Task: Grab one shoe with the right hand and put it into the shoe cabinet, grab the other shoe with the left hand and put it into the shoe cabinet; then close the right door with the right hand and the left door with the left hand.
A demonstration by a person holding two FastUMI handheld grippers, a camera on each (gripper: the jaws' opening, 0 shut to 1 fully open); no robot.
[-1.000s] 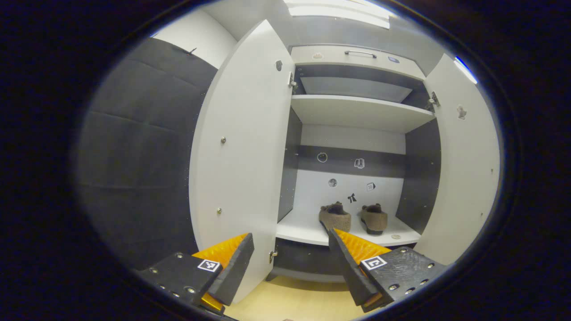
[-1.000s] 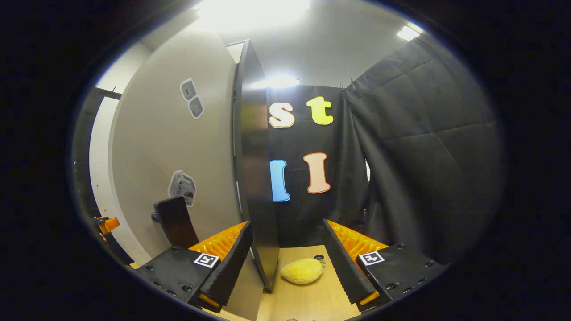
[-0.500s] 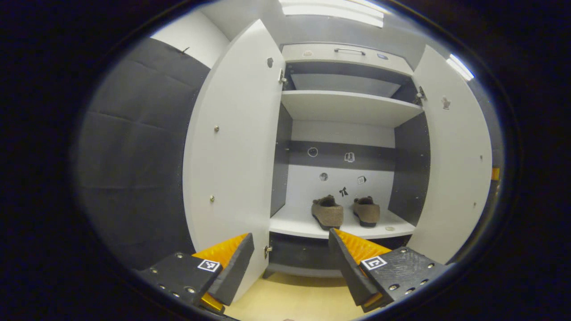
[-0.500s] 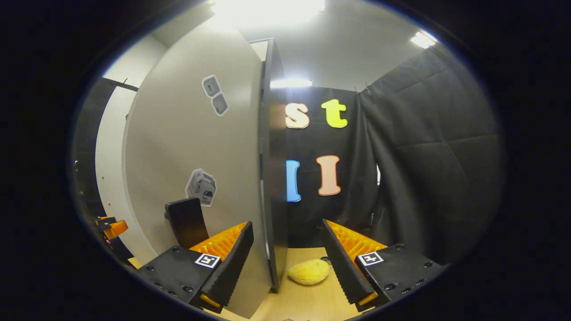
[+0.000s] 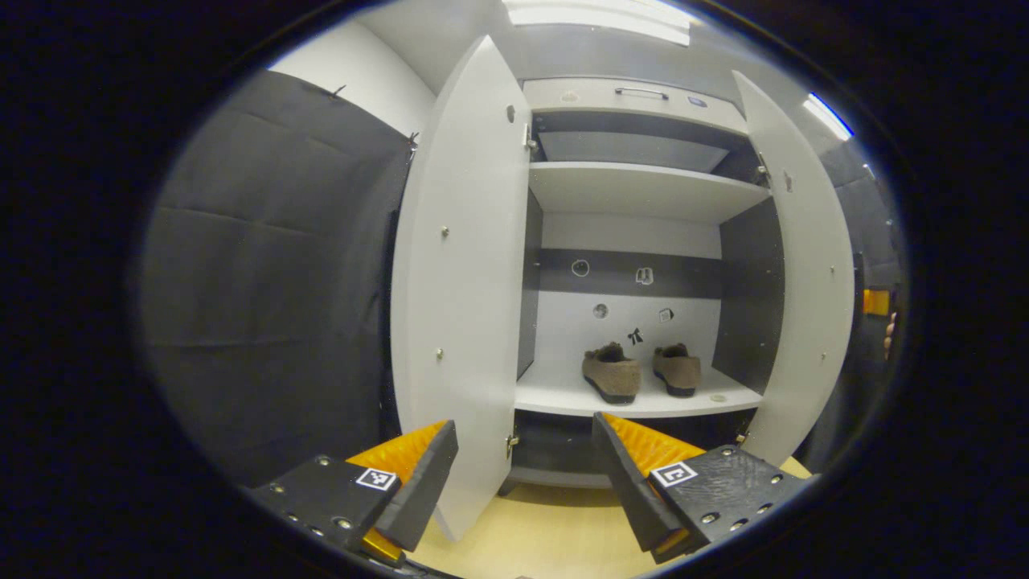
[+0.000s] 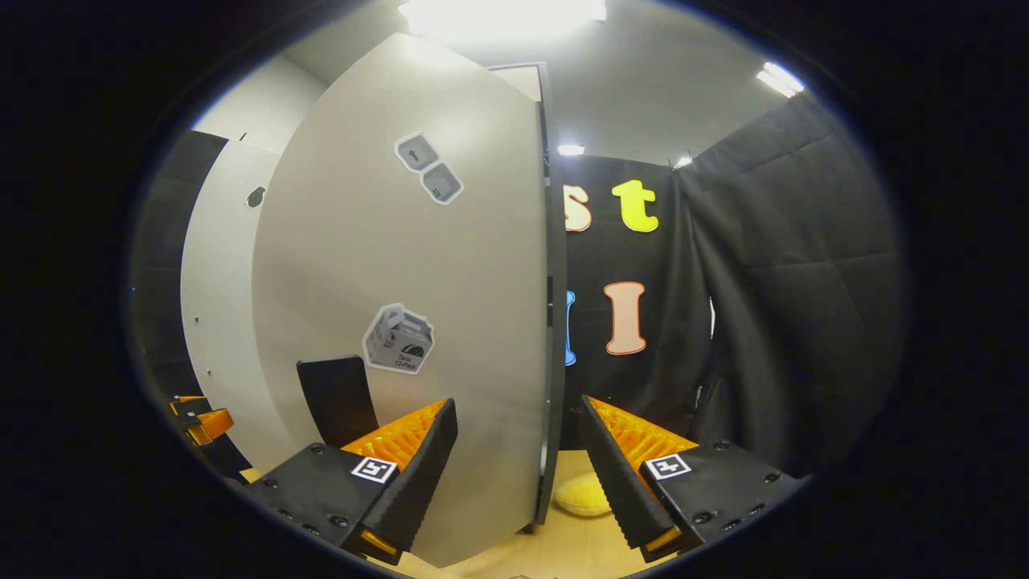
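Two brown shoes, one beside the other, sit on the lower shelf of the shoe cabinet; the upper shelf is bare. The left door and right door stand partly open. The left gripper and right gripper are spread wide, holding nothing. A yellow plush toy lies on the wooden floor against black curtains.

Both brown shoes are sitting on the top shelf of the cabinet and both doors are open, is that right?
Not quite. In the left gripper view the two shoes sit on the lower shelf, not the top one. The left door and right door are indeed open.
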